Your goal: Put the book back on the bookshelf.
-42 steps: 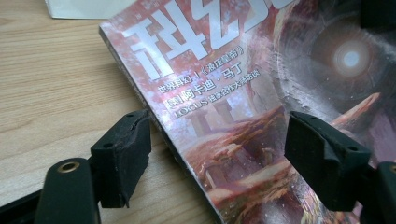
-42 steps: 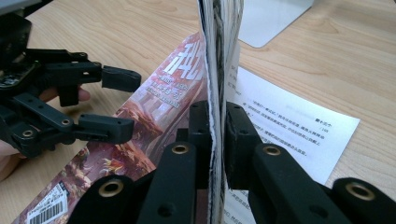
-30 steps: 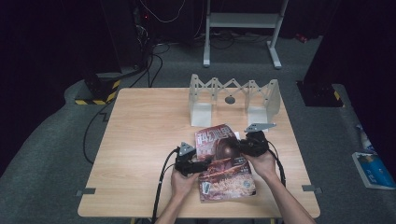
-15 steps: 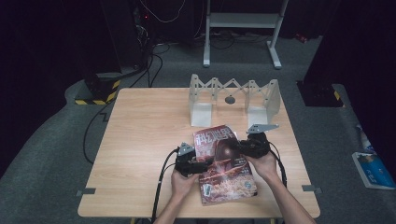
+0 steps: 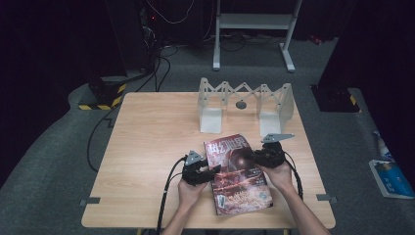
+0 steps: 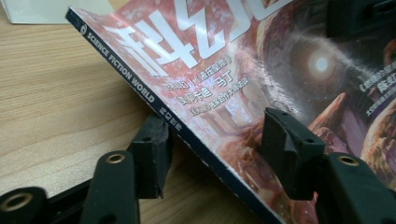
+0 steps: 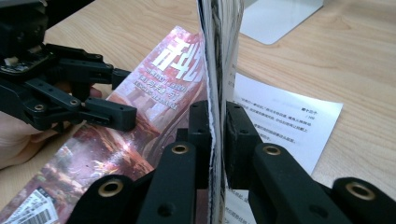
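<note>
A science-fiction magazine [image 5: 238,174] lies near the front edge of the wooden table [image 5: 147,147], in front of a white folding rack [image 5: 244,105] that stands farther back. The right hand-held gripper [image 7: 218,135] is clamped on the open edge of the magazine, its 2 jaws pressed together over the cover and some pages, so that edge stands raised off the table; a printed white inner page [image 7: 280,126] shows beyond it. That lift likely serves to tilt the magazine and expose the spine side for the other hand.

The left hand-held gripper [image 6: 215,144] straddles the dark spine marked "SCIENCE FICTION WORLD" [image 6: 116,65]: 1 jaw sits below the spine by the table, the other above the cover. Its jaws have just been closing, with the spine between them, but a gap remains on the cover side, so they are not yet gripping. With both edges held, the magazine could probably be lifted toward the rack.
</note>
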A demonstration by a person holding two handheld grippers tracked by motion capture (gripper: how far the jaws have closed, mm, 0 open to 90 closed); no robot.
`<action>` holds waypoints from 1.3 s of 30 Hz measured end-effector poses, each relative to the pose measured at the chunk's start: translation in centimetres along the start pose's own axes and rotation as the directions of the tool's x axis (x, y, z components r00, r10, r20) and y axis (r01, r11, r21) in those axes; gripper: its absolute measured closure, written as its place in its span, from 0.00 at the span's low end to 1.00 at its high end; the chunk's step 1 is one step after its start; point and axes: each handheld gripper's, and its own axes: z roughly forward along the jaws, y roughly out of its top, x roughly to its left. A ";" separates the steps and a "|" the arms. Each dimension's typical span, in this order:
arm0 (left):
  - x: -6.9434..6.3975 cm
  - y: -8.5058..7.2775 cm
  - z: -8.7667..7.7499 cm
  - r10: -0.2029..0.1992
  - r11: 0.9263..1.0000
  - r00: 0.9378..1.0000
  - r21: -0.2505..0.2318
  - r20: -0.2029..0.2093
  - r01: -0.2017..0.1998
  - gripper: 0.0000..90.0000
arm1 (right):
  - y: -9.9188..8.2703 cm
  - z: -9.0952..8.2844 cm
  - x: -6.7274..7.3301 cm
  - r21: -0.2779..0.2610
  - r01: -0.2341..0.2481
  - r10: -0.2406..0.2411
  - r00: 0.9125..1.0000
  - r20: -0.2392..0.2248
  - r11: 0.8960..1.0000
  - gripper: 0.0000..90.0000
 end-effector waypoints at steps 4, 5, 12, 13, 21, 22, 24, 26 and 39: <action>0.1 0.0 0.0 -0.004 1.000 1.000 0.002 -0.001 0.004 0.55 | -0.2 0.3 -0.2 0.006 -0.002 0.002 1.000 0.002 1.000 0.92; 0.1 -0.1 0.0 -0.008 1.000 1.000 0.004 -0.001 0.008 0.55 | -0.3 0.3 -0.2 0.008 -0.004 0.004 1.000 0.002 1.000 0.92; 0.2 -0.2 -0.2 -0.031 1.000 1.000 -0.007 0.001 0.031 0.62 | -0.5 0.7 -0.5 0.017 -0.012 0.011 1.000 0.011 1.000 0.91; 0.1 -0.2 -0.2 -0.031 0.999 1.000 -0.010 -0.002 0.031 0.63 | -0.6 0.8 -0.6 0.020 -0.014 0.013 1.000 0.016 1.000 0.91; 0.0 -0.2 -0.1 -0.026 1.000 0.999 -0.001 -0.021 0.026 0.68 | -1.1 1.7 -1.2 0.040 -0.045 0.043 0.998 0.047 0.998 0.85; 0.0 -0.2 -0.1 -0.026 1.000 0.999 -0.001 -0.020 0.026 0.69 | -1.1 1.7 -1.2 0.041 -0.047 0.045 0.998 0.054 0.998 0.84; 0.0 -0.2 -0.1 -0.027 1.000 0.999 -0.002 -0.018 0.027 0.70 | -1.1 1.8 -1.3 0.047 -0.055 0.052 0.997 0.065 0.997 0.79; 0.0 -0.2 -0.1 -0.027 1.000 1.000 -0.001 -0.016 0.027 0.70 | -1.2 1.9 -1.5 0.058 -0.065 0.060 0.995 0.077 0.996 0.76; -0.1 -0.2 -0.1 -0.034 0.999 0.999 0.000 -0.012 0.034 0.72 | -2.4 1.7 -2.5 0.070 -0.141 0.130 0.982 0.137 0.988 0.55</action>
